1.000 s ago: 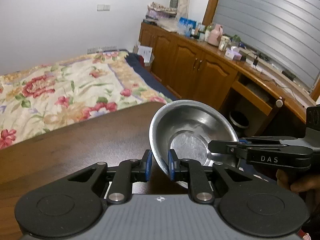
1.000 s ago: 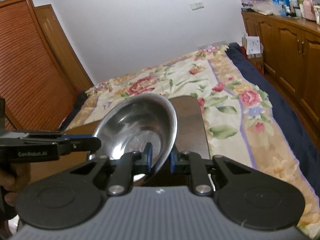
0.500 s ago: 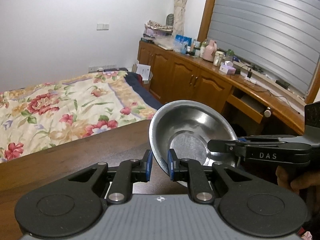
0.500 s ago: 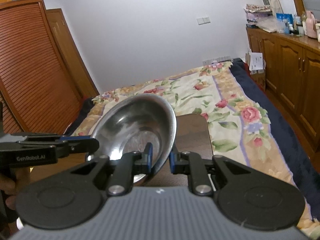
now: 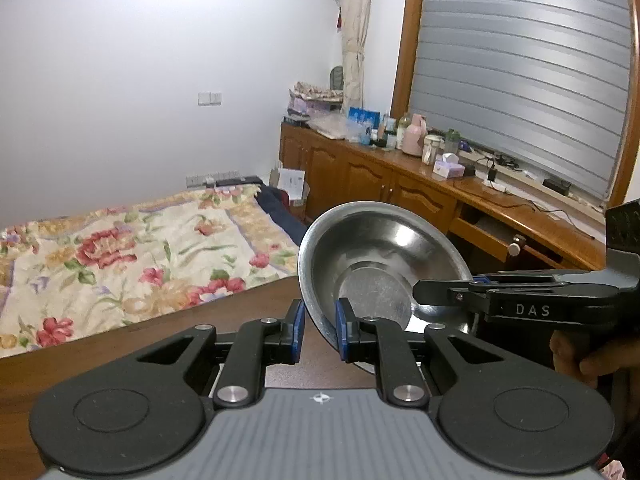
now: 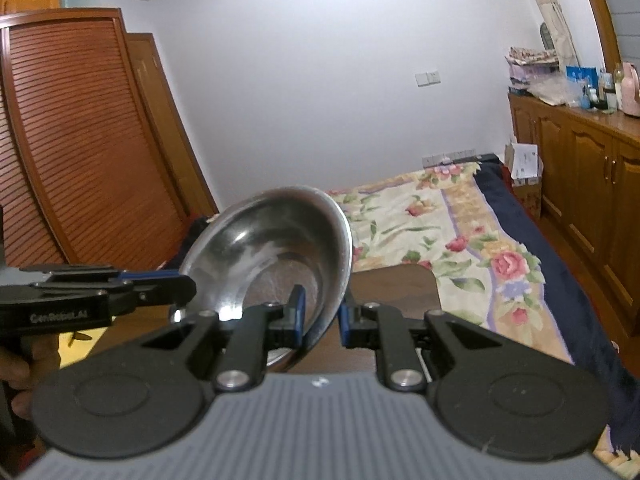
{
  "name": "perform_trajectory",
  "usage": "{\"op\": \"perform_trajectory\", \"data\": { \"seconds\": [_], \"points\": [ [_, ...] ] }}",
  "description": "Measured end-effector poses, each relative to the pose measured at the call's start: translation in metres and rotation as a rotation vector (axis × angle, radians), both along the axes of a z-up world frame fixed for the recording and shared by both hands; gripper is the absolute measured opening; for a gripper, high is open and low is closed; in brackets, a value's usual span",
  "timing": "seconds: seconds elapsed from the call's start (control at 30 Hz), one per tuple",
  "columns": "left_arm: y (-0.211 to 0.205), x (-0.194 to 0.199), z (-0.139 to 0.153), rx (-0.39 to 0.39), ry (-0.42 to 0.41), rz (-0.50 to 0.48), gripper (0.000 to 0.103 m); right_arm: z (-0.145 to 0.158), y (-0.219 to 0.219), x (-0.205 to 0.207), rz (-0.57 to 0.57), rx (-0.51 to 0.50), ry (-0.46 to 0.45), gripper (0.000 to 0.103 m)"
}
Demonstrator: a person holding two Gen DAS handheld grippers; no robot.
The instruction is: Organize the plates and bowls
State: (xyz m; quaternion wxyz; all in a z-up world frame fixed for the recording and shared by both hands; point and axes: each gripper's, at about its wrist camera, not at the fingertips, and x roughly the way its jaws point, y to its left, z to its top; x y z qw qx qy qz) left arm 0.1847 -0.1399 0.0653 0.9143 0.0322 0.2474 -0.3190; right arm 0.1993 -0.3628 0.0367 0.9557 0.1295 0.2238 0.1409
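while the floral bedspread (image 5: 132, 256) fills the room behind and the dark wooden table (image 5: 120, 356) runs below, a steel bowl (image 5: 376, 264) hangs tilted above the table's far end, its hollow turned toward both cameras. the left gripper (image 5: 318, 330) pinches the bowl's left rim between its 2 blue pads, and the right gripper (image 6: 320, 318) pinches the opposite rim (image 6: 340, 280) in the same way, so the bowl is carried between the 2, clear of the tabletop.
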Motion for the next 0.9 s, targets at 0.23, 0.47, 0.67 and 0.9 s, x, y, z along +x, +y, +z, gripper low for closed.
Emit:
{"op": "perform_trajectory", "data": {
  "seconds": [0.23, 0.47, 0.67, 0.9],
  "points": [
    [0.013, -0.033, 0.010, 0.016, -0.032, 0.016, 0.020, 0.009, 0.006, -0.016, 0.034, 0.008, -0.018, 0.019],
    [0.033, -0.058, -0.001, 0.035, -0.011, 0.048, 0.020, -0.003, 0.022, -0.028, 0.088, 0.024, 0.016, 0.019],
    [0.054, -0.069, -0.021, 0.048, 0.033, 0.082, 0.020, -0.021, 0.041, -0.034, 0.134, 0.031, 0.063, 0.019],
    [0.074, -0.077, -0.044, 0.046, 0.084, 0.108, 0.020, -0.038, 0.059, -0.043, 0.170, 0.052, 0.103, 0.019]
  ]
}}
